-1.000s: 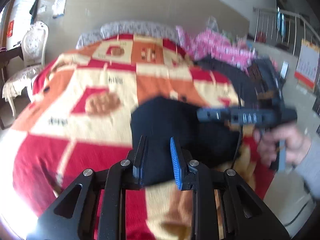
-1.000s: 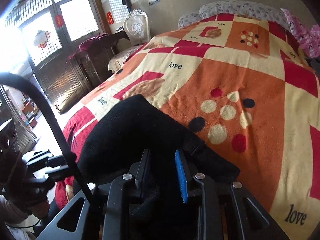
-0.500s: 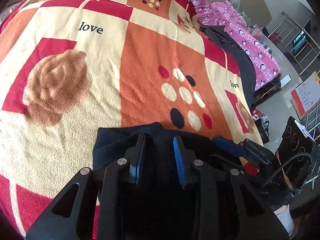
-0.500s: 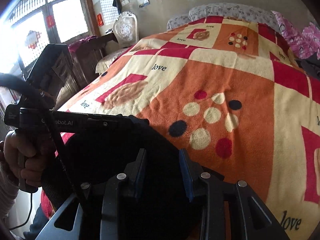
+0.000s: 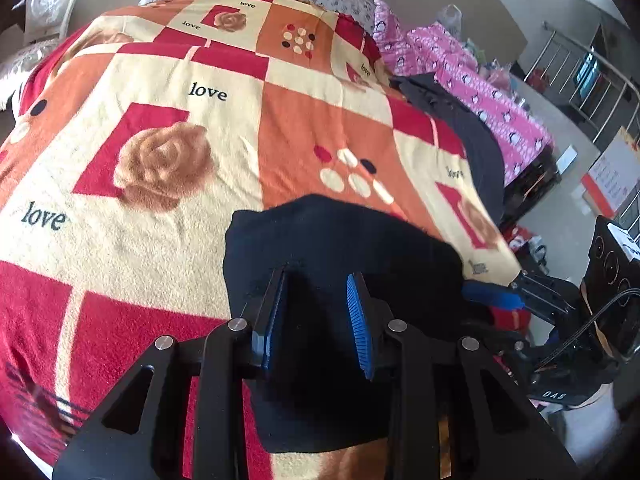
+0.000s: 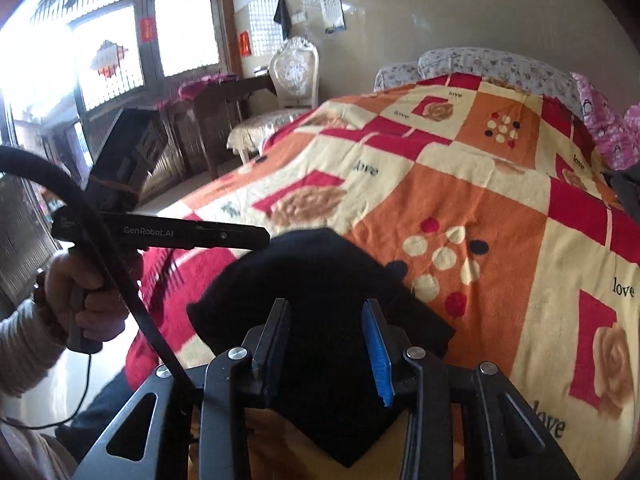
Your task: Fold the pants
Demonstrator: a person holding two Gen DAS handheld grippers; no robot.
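The folded pants (image 5: 340, 248) lie on the blanket (image 5: 168, 80) — near its front edge. Left gripper (image 5: 318, 300) and right gripper (image 6: 326, 332) hover over them, jaws part-open and just widened, gripping nothing.

Each handheld black two-finger gripper, left (image 5: 316, 284) and right (image 6: 326, 308), has angular triangular-cutout linkage arms joined by silver round pivot screws and ribbed blue finger pads (image 5: 358, 320). The left unit's side rail carries white "GenRobot.AI" lettering (image 6: 148, 231). A thick black cable (image 6: 100, 232) crosses the right view. The hand (image 6: 86, 296) wears a light grey ribbed knit sleeve (image 6: 20, 348).
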